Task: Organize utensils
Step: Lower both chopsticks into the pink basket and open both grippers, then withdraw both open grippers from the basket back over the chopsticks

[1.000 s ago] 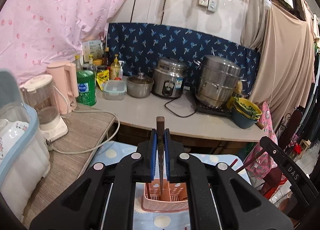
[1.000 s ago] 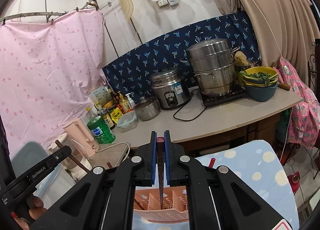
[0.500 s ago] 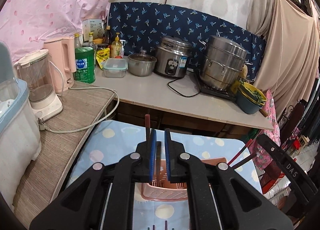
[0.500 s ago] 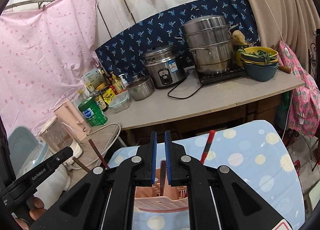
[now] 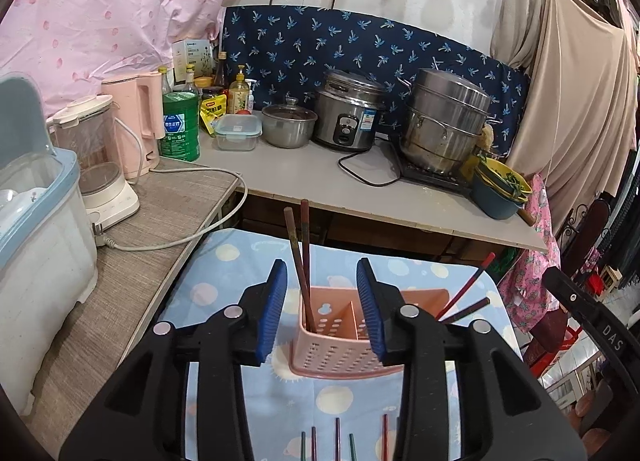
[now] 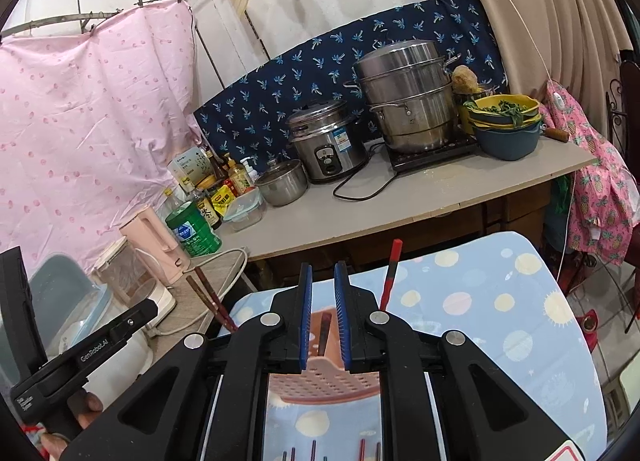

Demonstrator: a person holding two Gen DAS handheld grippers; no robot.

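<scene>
Several loose chopsticks lie on the blue dotted cloth at the near edge, below both claws. Readable writing is little: "DAS" on the black bar of the right claw as seen from the left camera, and "GenRobot.AI" on the bar of the left claw as seen from the right camera. The left gripper is opening, its blue pads apart and pressing on nothing; just beyond them stands the pink perforated utensil basket, with two dark chopsticks leaning in its left compartment. The right gripper is released with only a narrow gap; a brown chopstick shows in that gap, standing in the basket untouched. A red chopstick stands just to its right. Farther off, a green bottle and rice cooker carry labels too small to read.
</scene>
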